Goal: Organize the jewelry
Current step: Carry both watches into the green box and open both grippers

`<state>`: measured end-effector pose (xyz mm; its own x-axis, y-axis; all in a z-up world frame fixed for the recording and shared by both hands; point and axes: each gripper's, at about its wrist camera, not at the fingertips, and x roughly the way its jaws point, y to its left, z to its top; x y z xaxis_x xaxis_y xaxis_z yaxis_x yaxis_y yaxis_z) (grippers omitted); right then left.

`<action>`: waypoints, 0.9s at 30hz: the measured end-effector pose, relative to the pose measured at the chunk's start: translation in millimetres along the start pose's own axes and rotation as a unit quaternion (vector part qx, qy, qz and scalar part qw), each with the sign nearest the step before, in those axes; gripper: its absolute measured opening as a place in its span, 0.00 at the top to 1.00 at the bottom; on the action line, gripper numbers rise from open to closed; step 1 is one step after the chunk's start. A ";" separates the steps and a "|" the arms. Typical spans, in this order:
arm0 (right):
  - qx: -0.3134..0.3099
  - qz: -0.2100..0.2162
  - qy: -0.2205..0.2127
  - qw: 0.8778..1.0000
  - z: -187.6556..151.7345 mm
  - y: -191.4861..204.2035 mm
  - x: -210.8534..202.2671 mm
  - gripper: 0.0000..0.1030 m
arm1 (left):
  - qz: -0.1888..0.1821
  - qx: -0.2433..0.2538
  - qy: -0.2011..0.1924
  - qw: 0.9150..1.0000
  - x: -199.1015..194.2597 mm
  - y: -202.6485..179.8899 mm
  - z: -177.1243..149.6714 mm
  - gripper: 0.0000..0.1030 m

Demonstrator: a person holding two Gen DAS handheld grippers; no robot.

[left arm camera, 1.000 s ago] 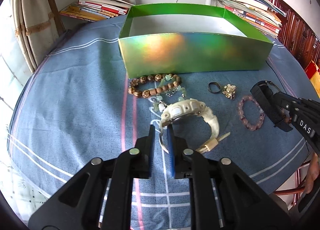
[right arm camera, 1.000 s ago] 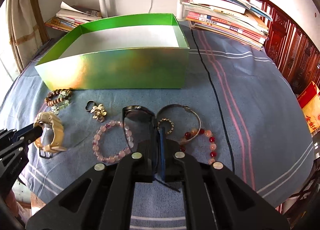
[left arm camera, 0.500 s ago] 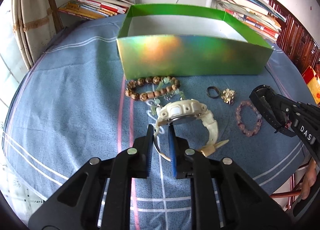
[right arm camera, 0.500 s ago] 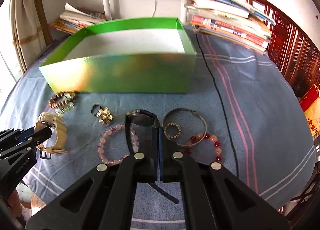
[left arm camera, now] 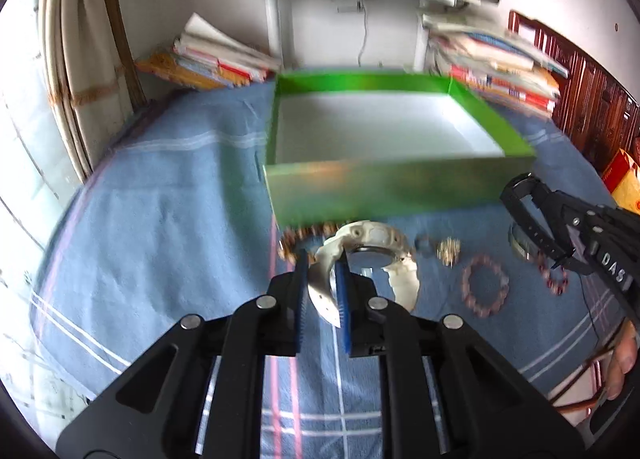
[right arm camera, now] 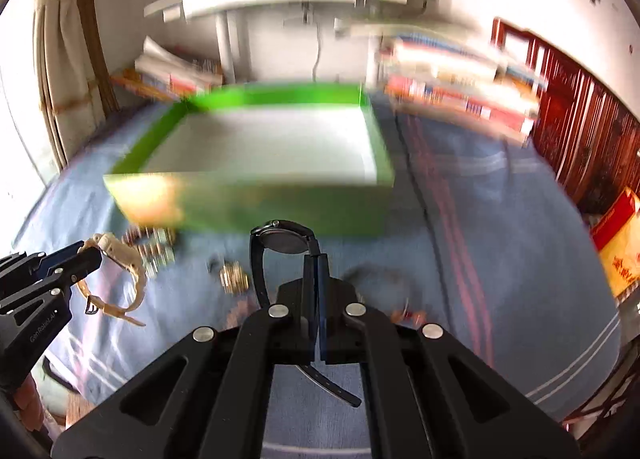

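- The strap of a cream watch [left arm camera: 372, 247] is clamped between the blue pads of the left hand-held gripper [left arm camera: 322, 259], which is closed down to the strap's thickness; the case hangs forward of the fingertips, raised off the counter [left arm camera: 160, 219].
- A black watch [right arm camera: 282, 241] is gripped by its band in the right hand-held gripper [right arm camera: 314, 259], whose fingers are pressed almost together; the loose strap end dangles below.
- Both watches appear to be held by the strap so that the faces stay clear and can be dropped cleanly.
- The green box [left arm camera: 400, 187] stands open just beyond both, its white floor bare; it is judged to be the destination.
- A pink bead bracelet [left arm camera: 484, 291], a wooden bead bracelet [left arm camera: 304, 235] and a small gold charm [left arm camera: 450, 251] lie on the blue cloth in front of the box, presumably to be gathered later.
- Motion blur obscures the finer items.
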<state>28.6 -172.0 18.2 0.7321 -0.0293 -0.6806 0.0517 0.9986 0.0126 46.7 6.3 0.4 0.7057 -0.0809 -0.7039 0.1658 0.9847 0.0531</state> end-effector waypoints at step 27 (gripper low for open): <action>0.010 -0.012 0.043 0.999 75.1 16.1 111.8 0.97 | 0.006 -0.041 0.020 0.999 101.4 16.9 114.0 0.87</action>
<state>162.3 -162.5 -2.7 0.6699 -0.0478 -0.7409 0.0820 0.9966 0.0099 199.6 -2.9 10.7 0.6789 -0.0648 -0.7314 0.1001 0.9950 0.0047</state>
